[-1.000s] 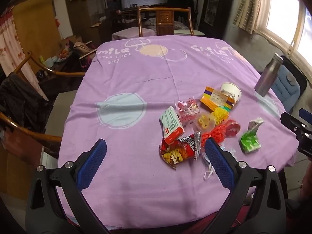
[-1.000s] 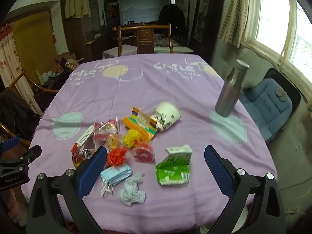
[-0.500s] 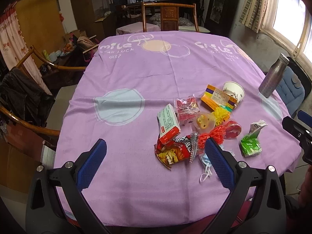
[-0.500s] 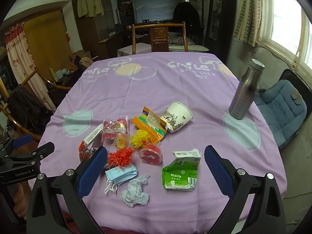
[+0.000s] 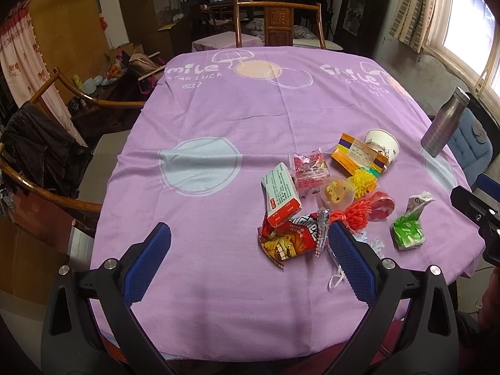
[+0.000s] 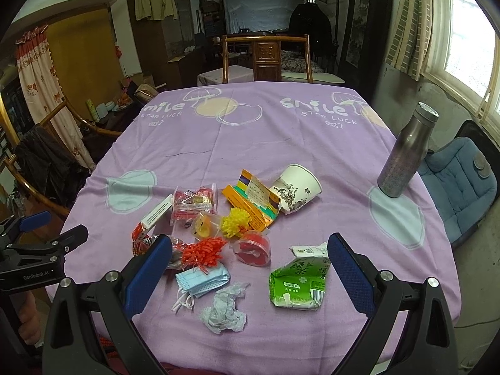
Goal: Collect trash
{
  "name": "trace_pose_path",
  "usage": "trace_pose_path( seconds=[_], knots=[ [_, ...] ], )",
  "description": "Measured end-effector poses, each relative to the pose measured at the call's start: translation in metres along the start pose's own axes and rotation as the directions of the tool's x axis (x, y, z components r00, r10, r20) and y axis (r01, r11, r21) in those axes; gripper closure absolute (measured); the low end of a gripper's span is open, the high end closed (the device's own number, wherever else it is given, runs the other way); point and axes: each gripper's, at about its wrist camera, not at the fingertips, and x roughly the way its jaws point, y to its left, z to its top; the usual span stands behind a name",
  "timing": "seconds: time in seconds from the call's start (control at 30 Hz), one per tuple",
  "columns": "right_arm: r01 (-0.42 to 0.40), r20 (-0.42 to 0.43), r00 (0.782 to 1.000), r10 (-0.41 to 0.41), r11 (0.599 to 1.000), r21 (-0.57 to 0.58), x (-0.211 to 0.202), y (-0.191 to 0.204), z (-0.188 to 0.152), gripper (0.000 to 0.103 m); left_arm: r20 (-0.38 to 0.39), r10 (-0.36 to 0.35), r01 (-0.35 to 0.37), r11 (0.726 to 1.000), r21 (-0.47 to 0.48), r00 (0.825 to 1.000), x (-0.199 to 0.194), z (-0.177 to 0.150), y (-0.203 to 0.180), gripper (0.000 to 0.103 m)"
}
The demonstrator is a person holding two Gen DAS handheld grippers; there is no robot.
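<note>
Both tools are spread wide and hold nothing. The left gripper (image 5: 248,247) hangs above the near edge of the purple tablecloth (image 5: 218,118), just left of the trash pile. The right gripper (image 6: 250,259) hangs over the pile's near side. Below it lie a crumpled tissue (image 6: 223,311), a blue face mask (image 6: 203,279) and a flattened green carton (image 6: 298,279). Farther back, a tipped paper cup (image 6: 295,190) touches an orange box (image 6: 250,201). A steel bottle (image 6: 406,159) stands upright, well apart to the right.

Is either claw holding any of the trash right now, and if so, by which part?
Nothing is held. The left claw and right claw are both wide open above the table, with the trash lying loose on the purple tablecloth.
</note>
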Motion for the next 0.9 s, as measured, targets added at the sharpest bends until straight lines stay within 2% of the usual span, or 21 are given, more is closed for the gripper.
trace_pose_path(
  seconds=[0.9],
  knots=[
    [0.023, 0.009, 1.0, -0.023, 1.0, 0.007, -0.0023, -0.0029, 0.0009, 0.006, 0.032, -0.003, 0.002, 1.0, 0.029, 0.999, 0.0037, 0.0036, -0.0045, 0.007]
  ],
)
